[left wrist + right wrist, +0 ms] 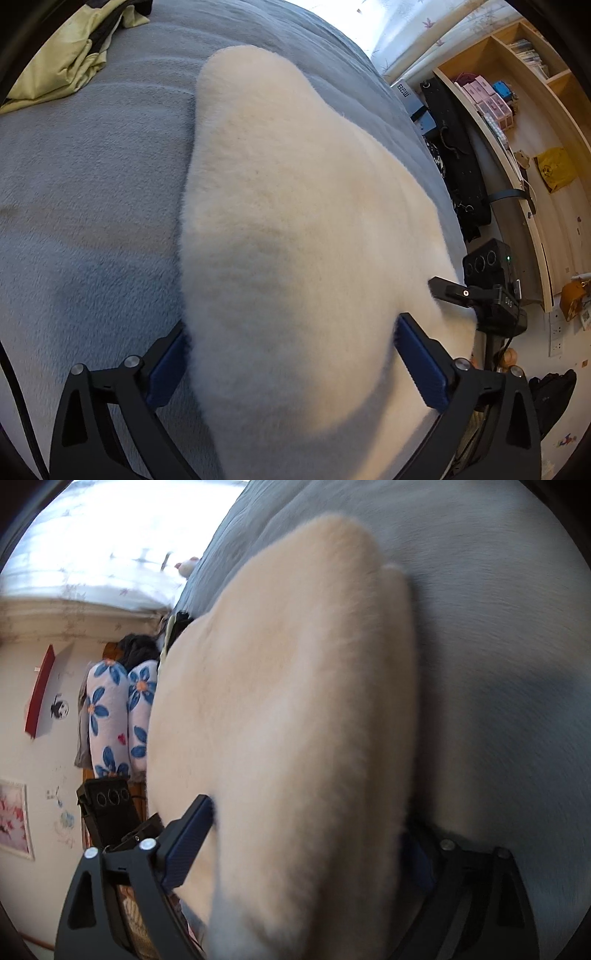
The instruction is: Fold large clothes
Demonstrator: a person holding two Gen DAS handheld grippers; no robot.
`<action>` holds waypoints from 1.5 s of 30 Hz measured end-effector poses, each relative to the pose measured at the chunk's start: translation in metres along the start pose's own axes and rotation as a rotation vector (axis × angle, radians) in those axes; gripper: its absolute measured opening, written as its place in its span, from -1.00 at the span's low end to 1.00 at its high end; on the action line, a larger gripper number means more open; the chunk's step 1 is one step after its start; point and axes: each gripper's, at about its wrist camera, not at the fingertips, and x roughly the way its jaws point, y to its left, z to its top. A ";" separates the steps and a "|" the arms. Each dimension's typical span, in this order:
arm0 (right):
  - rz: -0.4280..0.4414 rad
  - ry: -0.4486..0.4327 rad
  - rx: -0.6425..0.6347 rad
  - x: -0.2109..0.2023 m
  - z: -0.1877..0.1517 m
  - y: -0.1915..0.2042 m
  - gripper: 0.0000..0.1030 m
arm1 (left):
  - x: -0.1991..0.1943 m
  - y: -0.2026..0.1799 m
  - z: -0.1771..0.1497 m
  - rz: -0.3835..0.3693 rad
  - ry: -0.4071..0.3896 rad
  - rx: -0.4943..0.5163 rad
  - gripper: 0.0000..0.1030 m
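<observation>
Plainly, the cream-white fluffy fleece garment (295, 206) lay spread on the grey plush bed cover (85, 177), already doubled into a long, thick strip. In the left wrist view its long axis ran from the camera at six o'clock up to a rounded end near twelve o'clock; in the right wrist view the same strip (288, 716) climbed from six toward one o'clock, with a second layer's edge showing along its right side.

The left gripper (291, 354) stood with its jaws spread wide, the blue pads on either side of the near end of the strip, not pinching it. The right gripper (306, 834) was likewise spread wide around its own end; its right finger was mostly buried under pile, so contact there could not be told.

By the look of it, the fleece would handle soft, light and bulky, limp rather than stiff, and springy under pressure. The sensible hold seemed a deep bite through both layers at the near corners, since a shallow pinch might catch only pile.
</observation>
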 end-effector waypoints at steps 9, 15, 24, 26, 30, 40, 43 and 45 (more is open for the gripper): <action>-0.029 0.009 -0.015 0.004 -0.003 0.007 0.93 | 0.001 -0.004 0.007 0.027 0.002 0.028 1.00; -0.083 0.024 -0.059 0.008 0.000 0.013 0.99 | 0.009 -0.018 0.013 0.054 0.011 0.033 1.00; -0.139 -0.041 -0.093 0.002 -0.009 0.027 0.53 | 0.010 -0.024 0.014 0.077 -0.006 0.050 0.91; -0.154 -0.067 -0.111 -0.003 -0.012 0.034 0.30 | 0.006 -0.030 0.012 0.095 -0.036 0.073 0.76; -0.188 -0.114 -0.142 -0.015 -0.021 0.050 -0.03 | -0.007 -0.043 0.008 0.143 -0.093 0.142 0.39; -0.232 -0.177 -0.168 -0.014 -0.071 0.108 -0.15 | -0.068 -0.049 -0.005 0.221 -0.172 0.229 0.20; -0.229 -0.185 -0.189 -0.007 -0.092 0.132 -0.16 | -0.094 -0.042 -0.016 0.230 -0.188 0.233 0.19; -0.226 -0.183 -0.207 -0.001 -0.105 0.150 -0.16 | -0.117 -0.030 -0.026 0.236 -0.198 0.230 0.19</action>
